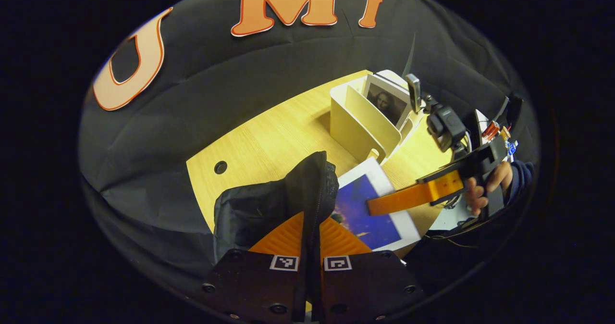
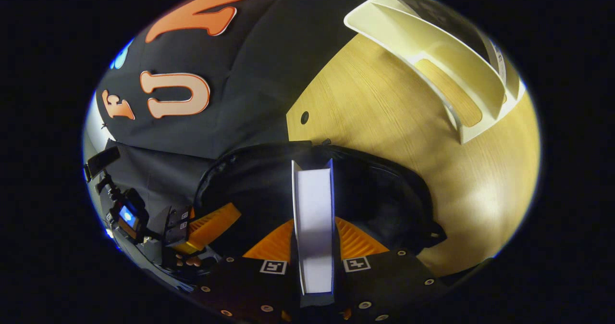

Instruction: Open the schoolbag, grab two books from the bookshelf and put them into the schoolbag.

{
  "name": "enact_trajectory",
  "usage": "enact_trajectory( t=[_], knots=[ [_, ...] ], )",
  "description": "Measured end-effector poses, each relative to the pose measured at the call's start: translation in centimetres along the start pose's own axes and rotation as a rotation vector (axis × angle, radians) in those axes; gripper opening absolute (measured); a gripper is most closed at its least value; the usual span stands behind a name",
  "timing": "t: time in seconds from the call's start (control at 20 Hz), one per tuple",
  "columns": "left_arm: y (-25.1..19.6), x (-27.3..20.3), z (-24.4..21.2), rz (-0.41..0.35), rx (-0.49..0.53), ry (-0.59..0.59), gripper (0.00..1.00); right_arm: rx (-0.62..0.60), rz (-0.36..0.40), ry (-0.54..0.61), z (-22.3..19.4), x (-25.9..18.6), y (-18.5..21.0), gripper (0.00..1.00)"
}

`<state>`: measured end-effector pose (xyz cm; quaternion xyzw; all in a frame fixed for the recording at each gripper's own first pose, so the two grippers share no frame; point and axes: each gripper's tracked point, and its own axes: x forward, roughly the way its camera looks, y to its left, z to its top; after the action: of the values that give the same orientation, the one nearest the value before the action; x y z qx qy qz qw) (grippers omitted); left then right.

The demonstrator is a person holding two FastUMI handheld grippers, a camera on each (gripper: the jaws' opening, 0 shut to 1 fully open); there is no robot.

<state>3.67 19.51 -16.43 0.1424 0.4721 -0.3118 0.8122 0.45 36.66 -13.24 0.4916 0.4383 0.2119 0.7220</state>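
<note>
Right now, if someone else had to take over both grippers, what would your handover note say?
Left gripper: shut on the edge of the bag, holding it open.
Right gripper: shut on a book, held on edge over the bag's opening.
Shelf stands on the table with another book in it.
Done: bag opened, first book taken from the shelf.
Left: lower this book into the bag, release, fetch the second book and put it in too.

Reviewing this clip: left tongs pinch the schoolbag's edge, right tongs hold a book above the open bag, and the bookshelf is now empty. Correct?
Not quite: the bookshelf isn't empty; the left gripper view shows one book standing in it. The rest holds: left tongs pinch the schoolbag, right tongs hold a book above it.
</note>
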Motion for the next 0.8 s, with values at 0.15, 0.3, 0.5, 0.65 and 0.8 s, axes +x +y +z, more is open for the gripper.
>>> enact_trajectory(
  t=[0.15, 0.3, 0.5, 0.65, 0.8],
  knots=[
    [-0.7, 0.2, 0.0, -0.008, -0.009, 0.003, 0.05, 0.034, 0.022, -0.023, -0.3, 2.6, -0.3, 0.28],
    [-1.0, 0.5, 0.3, -0.009, -0.009, 0.002, 0.06, -0.002, 0.001, -0.03, -1.0, 5.0, -0.8, 0.28],
    [-1.5, 0.7, 0.0, -0.017, -0.026, 0.003, 0.06, -0.006, -0.04, 0.025, -2.1, 6.3, -1.2, 0.33],
    [-0.8, 0.6, 0.0, 0.003, -0.028, -0.001, 0.05, -0.096, -0.13, 0.092, -3.1, 4.6, -2.9, 0.28],
    [-1.2, 1.0, -0.2, 0.01, -0.021, -0.003, 0.06, -0.217, -0.216, 0.145, -3.5, 2.2, -4.7, 0.84]
  ],
)
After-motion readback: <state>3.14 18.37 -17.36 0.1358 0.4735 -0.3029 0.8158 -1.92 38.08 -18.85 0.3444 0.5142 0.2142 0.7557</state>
